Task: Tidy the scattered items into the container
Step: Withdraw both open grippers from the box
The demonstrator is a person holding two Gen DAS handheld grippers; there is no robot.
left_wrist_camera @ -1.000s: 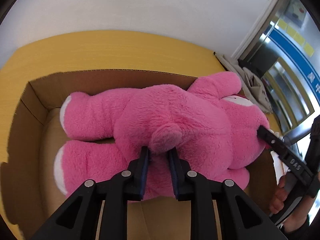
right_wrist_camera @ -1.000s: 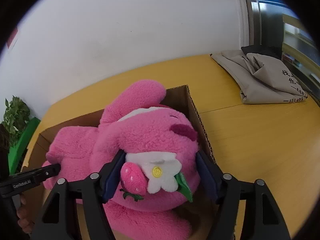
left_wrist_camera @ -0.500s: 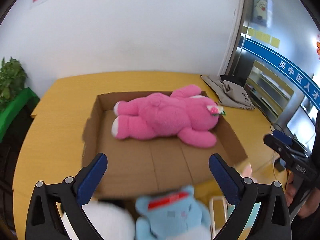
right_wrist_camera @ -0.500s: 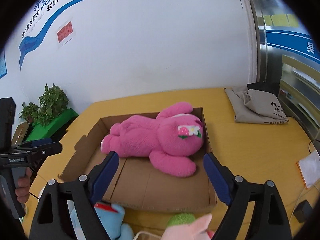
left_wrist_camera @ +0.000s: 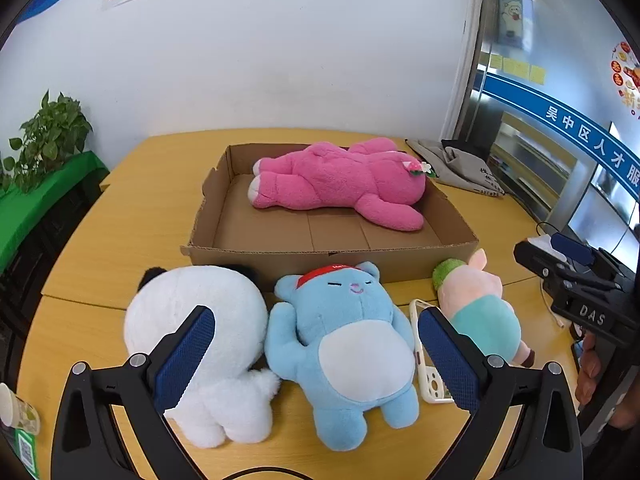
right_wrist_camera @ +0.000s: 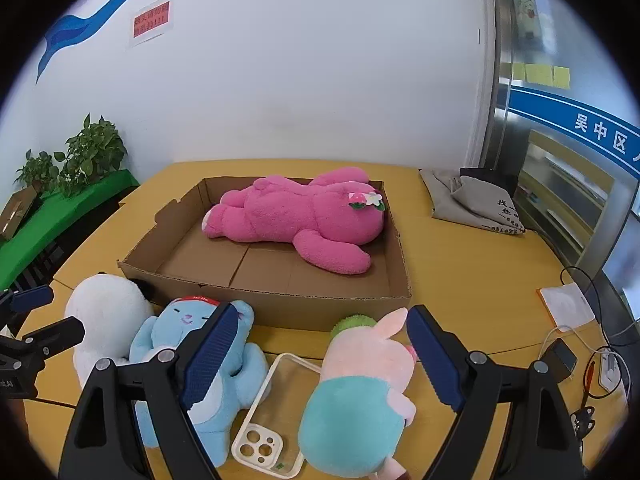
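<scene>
Toys (left_wrist_camera: 344, 344) before box (left_wrist_camera: 332, 258) (pink bear (left_wrist_camera: 340, 184) inside), both grippers' fingers (left_wrist_camera: 186, 356) apart, empty.

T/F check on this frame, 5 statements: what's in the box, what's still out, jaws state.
1. The pink plush lies inside the cardboard box. True.
2. The blue plush is in the box too. False: it lies on the table in front of the box.
3. The left gripper has its jaws shut on the white plush. False: the jaws stand wide open, gripping nothing.
4. A clear phone case lies between the blue plush and the pig plush. True.
5. The right gripper holds the pig plush. False: its jaws are open, and the pig lies on the table.
</scene>
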